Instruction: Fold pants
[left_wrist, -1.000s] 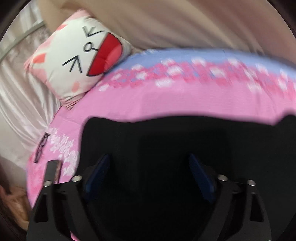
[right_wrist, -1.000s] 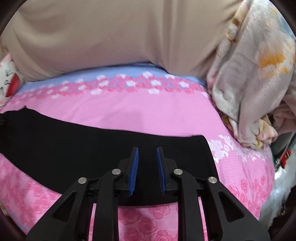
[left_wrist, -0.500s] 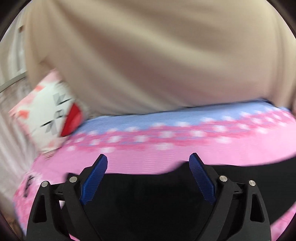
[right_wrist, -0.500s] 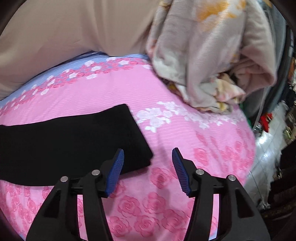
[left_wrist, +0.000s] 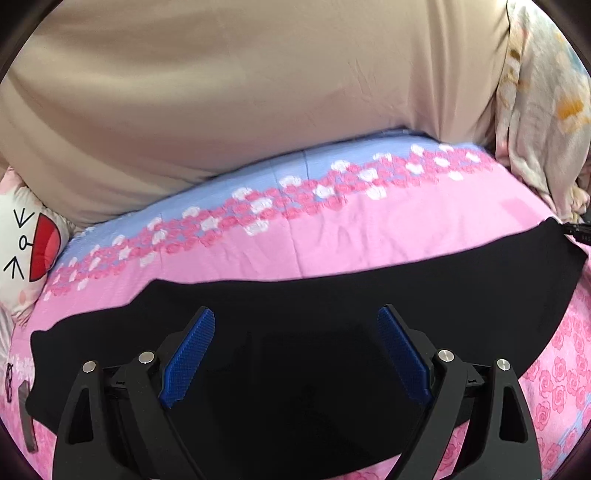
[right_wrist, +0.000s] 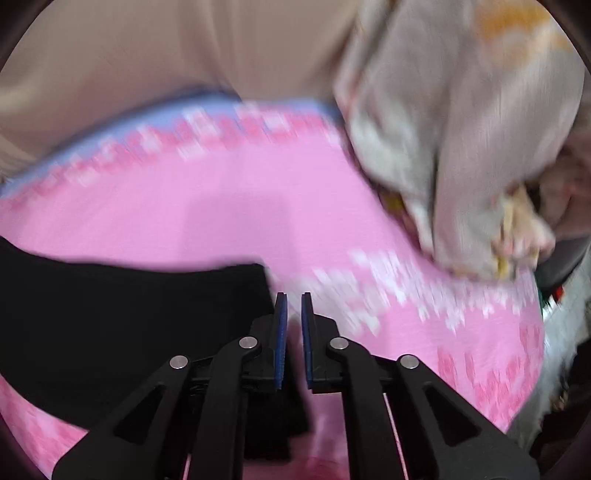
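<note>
Black pants (left_wrist: 332, 306) lie flat in a long band across the pink flowered bed sheet (left_wrist: 369, 229). My left gripper (left_wrist: 295, 350) is open wide and empty, hovering over the middle of the pants. In the blurred right wrist view the right end of the pants (right_wrist: 129, 314) lies on the sheet (right_wrist: 184, 214). My right gripper (right_wrist: 291, 332) stands at that end's edge with its jaws nearly together, a thin gap between the blue pads. I cannot tell whether cloth sits between them.
A beige padded headboard (left_wrist: 240, 92) rises behind the bed. A cartoon-face pillow (left_wrist: 26, 251) lies at the left. A crumpled floral blanket (right_wrist: 461, 129) is piled at the right, also in the left wrist view (left_wrist: 535, 110). A dark flat object (left_wrist: 27, 421) lies at the sheet's left edge.
My left gripper drew back, so more of the pants shows. My right gripper went from open beside the pants' end to nearly closed at its edge, still moving.
</note>
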